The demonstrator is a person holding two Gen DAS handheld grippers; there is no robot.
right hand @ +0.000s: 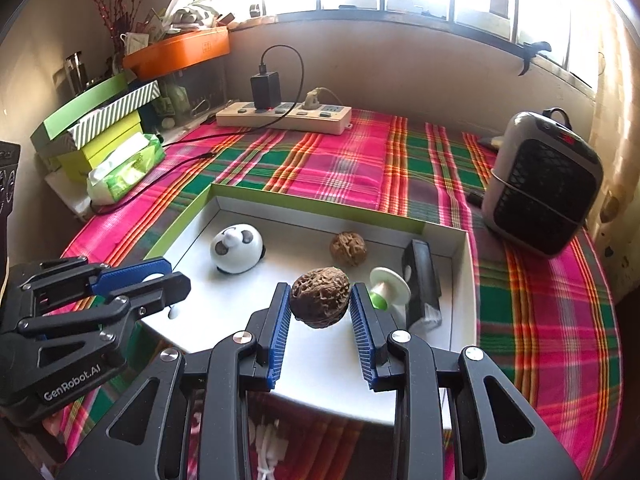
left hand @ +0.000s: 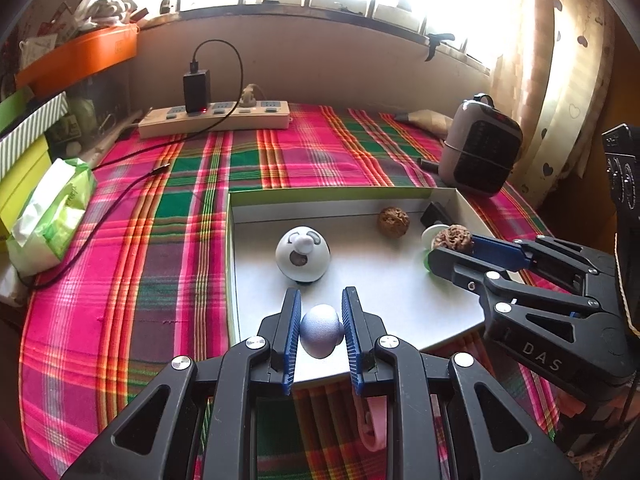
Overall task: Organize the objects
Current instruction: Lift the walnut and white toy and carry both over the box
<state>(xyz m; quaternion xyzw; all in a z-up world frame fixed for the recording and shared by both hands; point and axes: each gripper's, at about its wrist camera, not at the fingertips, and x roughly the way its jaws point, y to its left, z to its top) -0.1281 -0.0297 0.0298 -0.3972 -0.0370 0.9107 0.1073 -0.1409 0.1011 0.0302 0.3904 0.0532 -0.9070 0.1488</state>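
Note:
A white open box with green walls lies on the plaid cloth. My left gripper is shut on a pale blue-white ball over the box's near edge. My right gripper is shut on a brown walnut, held over the box floor; it shows at the right of the left wrist view. In the box lie a panda toy, a second walnut, a white-and-green spool and a black object.
A power strip with a charger lies at the back. A small heater stands at right. A tissue pack and stacked boxes are at left. A pink hook lies before the box.

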